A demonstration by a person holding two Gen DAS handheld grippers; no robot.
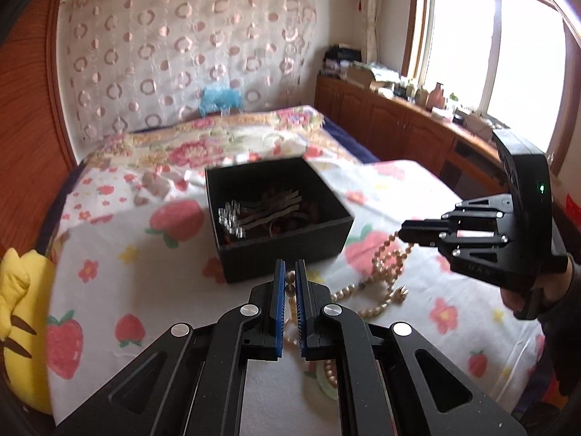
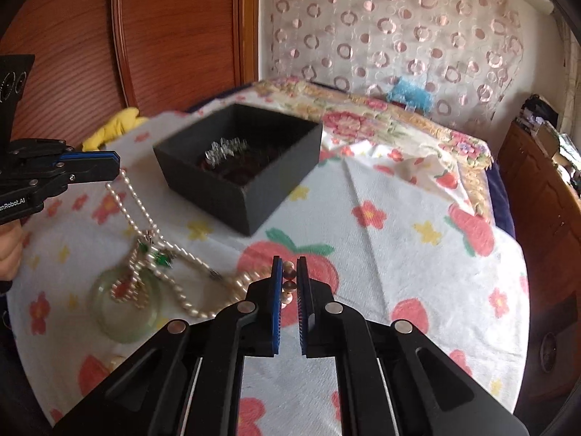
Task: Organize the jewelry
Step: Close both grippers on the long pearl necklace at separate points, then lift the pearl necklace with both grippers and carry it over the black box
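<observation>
Pearls (image 2: 145,214) hang from our left tongs (image 2: 118,161), marked "enRobot.AI", clamped on the strand; its far end is pinched in our right tongs (image 2: 289,272), with the box (image 2: 254,196) just beyond.

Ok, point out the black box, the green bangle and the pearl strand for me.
black box (image 2: 218,196): right wrist view, on its near outer wall.
green bangle (image 2: 109,327): right wrist view, on the lower left of its ring.
pearl strand (image 2: 139,205): right wrist view, on the beads hanging below the other claw.
</observation>
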